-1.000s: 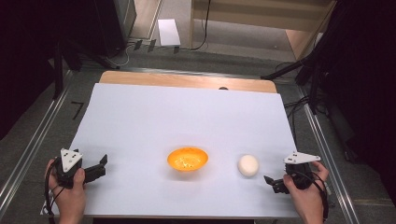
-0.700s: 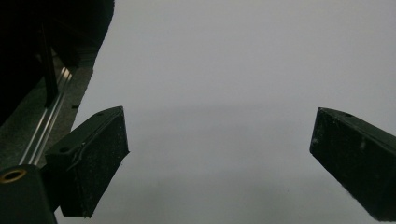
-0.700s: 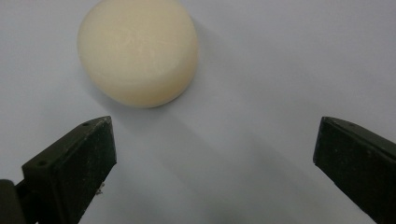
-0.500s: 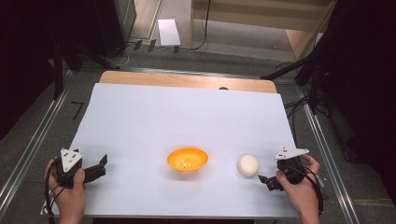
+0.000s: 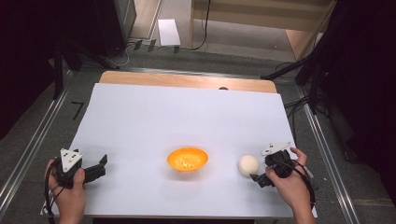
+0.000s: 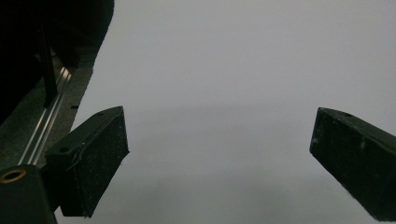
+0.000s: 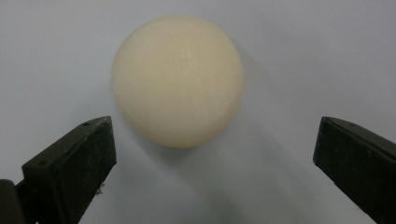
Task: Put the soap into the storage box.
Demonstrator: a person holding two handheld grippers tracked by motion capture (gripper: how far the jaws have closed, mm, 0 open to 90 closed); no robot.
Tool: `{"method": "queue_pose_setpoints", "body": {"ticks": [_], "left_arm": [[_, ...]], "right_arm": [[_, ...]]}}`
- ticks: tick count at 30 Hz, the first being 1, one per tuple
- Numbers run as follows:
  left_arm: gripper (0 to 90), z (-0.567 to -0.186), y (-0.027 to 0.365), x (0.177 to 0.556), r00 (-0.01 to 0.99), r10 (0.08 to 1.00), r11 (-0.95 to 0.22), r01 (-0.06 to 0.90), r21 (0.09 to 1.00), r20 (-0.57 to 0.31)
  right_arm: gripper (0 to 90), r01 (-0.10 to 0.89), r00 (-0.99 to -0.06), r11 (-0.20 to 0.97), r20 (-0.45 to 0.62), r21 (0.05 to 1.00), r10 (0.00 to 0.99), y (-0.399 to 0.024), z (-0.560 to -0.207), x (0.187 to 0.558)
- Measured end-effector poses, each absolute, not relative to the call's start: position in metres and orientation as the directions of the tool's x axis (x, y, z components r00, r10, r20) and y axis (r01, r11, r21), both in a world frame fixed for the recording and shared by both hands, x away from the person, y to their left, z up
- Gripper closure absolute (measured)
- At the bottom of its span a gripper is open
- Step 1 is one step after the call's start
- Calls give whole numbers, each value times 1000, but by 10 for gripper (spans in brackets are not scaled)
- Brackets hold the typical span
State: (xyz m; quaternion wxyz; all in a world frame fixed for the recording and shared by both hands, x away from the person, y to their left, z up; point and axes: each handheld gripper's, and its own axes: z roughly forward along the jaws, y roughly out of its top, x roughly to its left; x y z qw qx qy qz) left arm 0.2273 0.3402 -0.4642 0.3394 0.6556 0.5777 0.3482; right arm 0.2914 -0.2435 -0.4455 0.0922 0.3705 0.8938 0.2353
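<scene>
A cream ball (image 5: 248,164) lies on the white table sheet (image 5: 187,116), right of an orange bowl (image 5: 187,159). My right gripper (image 5: 259,175) sits just right of the ball, open. In the right gripper view the ball (image 7: 178,80) rests just ahead of the wide-apart jaws, nothing between them, the gripper (image 7: 212,154) pointing at it. My left gripper (image 5: 99,166) rests at the sheet's front left, open, far from the bowl. In the left gripper view the gripper (image 6: 219,149) looks over bare white sheet.
A metal rail (image 5: 28,154) runs along the table's left side and another (image 5: 327,154) along the right. A wooden strip (image 5: 187,80) borders the far edge. Cables and dark stands lie on the floor beyond.
My right gripper has moved left toward the cream ball and now sits right beside it. The left gripper, bowl and ball have stayed put.
</scene>
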Motion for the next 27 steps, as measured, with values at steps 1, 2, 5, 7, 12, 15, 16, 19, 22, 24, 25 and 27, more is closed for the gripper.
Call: {"method": "queue_pose_setpoints", "body": {"ticks": [1,2,5,7,12,15,16,19,22,24,25,27], "left_arm": [[48,-464,340,227,90,994,-104,523,846,66],[47,-464,340,227,90,994,-104,523,846,66],[47,-464,340,228,89,994,-105,523,846,68],[47,-464,340,228,90,994,-105,524,845,68],[47,-464,340,228,89,994,-105,523,846,69],[47,-464,340,227,89,994,-102,523,846,65],[47,-464,340,227,89,994,-102,523,846,65],[47,-464,340,227,89,994,-101,522,847,63],[47,-464,340,227,88,994,-102,524,846,65],[47,-464,341,228,88,994,-100,523,847,64],[48,-464,341,228,89,994,-101,523,847,64],[48,-464,340,228,89,994,-102,524,846,65]], "right_arm": [[0,611,-718,624,9,487,696,-241,-446,293],[0,608,-721,627,9,487,693,-238,-446,294],[0,603,-733,645,8,470,680,-231,-446,297],[0,599,-740,651,12,466,672,-226,-445,300],[0,581,-764,678,15,450,645,-213,-444,305],[0,579,-773,687,27,439,634,-206,-443,308],[0,576,-777,692,29,434,629,-204,-444,309],[0,577,-782,700,36,422,622,-201,-445,311],[0,568,-802,727,61,385,594,-194,-448,315],[17,564,-807,738,59,369,587,-193,-449,316],[19,568,-804,738,52,366,593,-194,-449,318],[65,584,-790,727,47,362,612,-197,-448,319]]}}
